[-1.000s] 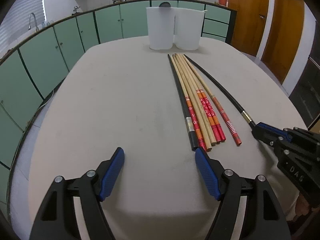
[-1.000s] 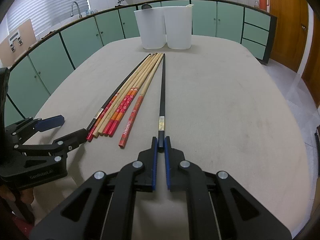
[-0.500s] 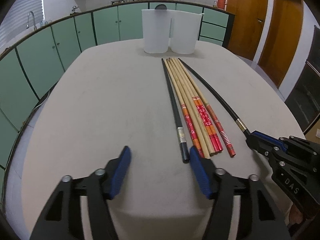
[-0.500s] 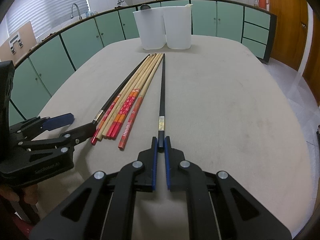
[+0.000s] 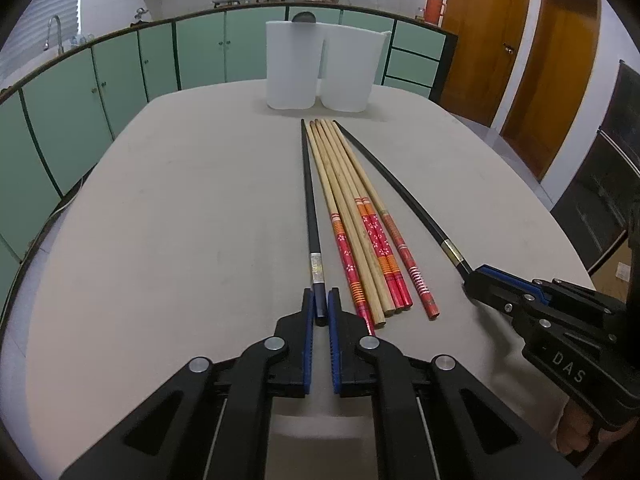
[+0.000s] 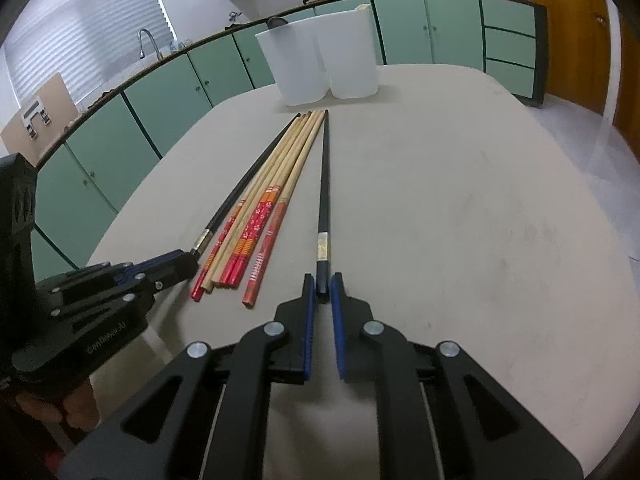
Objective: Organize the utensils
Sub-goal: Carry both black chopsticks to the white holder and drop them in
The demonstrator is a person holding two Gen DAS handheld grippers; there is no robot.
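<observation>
Several wooden chopsticks (image 5: 340, 184) (image 6: 280, 176) with red patterned ends lie side by side on the beige table (image 5: 180, 220), flanked by two long black chopsticks. My left gripper (image 5: 320, 300) is shut on the near end of the left black chopstick (image 5: 310, 208). My right gripper (image 6: 322, 282) is shut on the near end of the right black chopstick (image 6: 324, 184). Both black sticks still rest on the table. Each wrist view shows the other gripper to the side: the right gripper (image 5: 474, 276) and the left gripper (image 6: 188, 260).
Two white plastic containers (image 5: 294, 68) (image 6: 352, 60) stand upright side by side at the table's far end, just beyond the chopstick tips. Green cabinets and a counter ring the room. Wooden doors are at the right. A hand shows under each gripper handle.
My left gripper slid up to the left black chopstick, and its wide-open jaws closed on the stick's near end. The right gripper kept its grip and place.
</observation>
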